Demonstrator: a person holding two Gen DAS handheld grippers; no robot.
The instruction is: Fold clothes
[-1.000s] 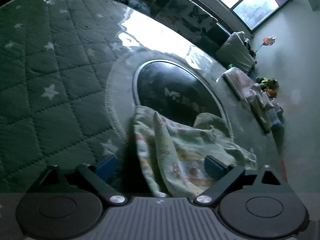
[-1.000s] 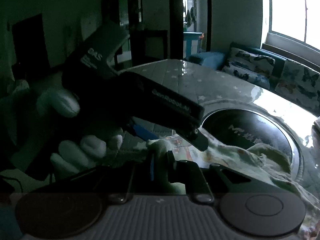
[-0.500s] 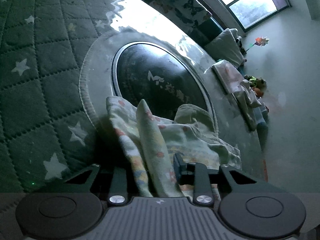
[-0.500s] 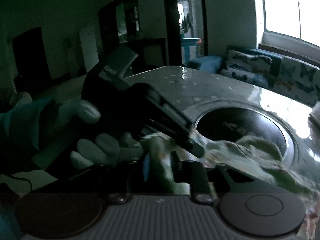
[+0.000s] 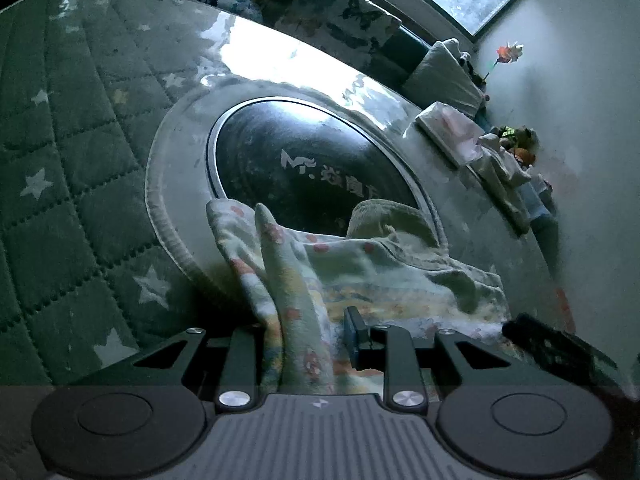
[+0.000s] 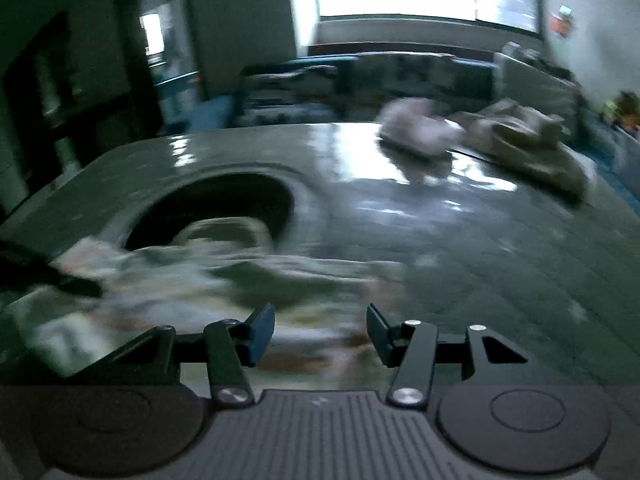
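Note:
A pale patterned garment [image 5: 360, 272] lies crumpled on the table, partly over a round black inset [image 5: 304, 160]. My left gripper [image 5: 304, 340] is shut on a raised fold of this garment [image 5: 292, 280] at its near edge. In the right wrist view the same garment [image 6: 208, 280] is blurred. My right gripper [image 6: 320, 332] is open just above its right part, with nothing between the fingers. The dark tip of the left gripper [image 6: 44, 276] shows at the left edge.
A green quilted star-pattern cover [image 5: 60, 160] lies on the table's left part. Folded clothes [image 6: 424, 132] and a crumpled pile [image 6: 532, 136] sit at the far side. A sofa with butterfly cushions [image 5: 340, 20] stands behind, under a window.
My left gripper closed on the garment's fold and has kept hold. My right gripper let go of the cloth, opened and swung right, away from the left gripper.

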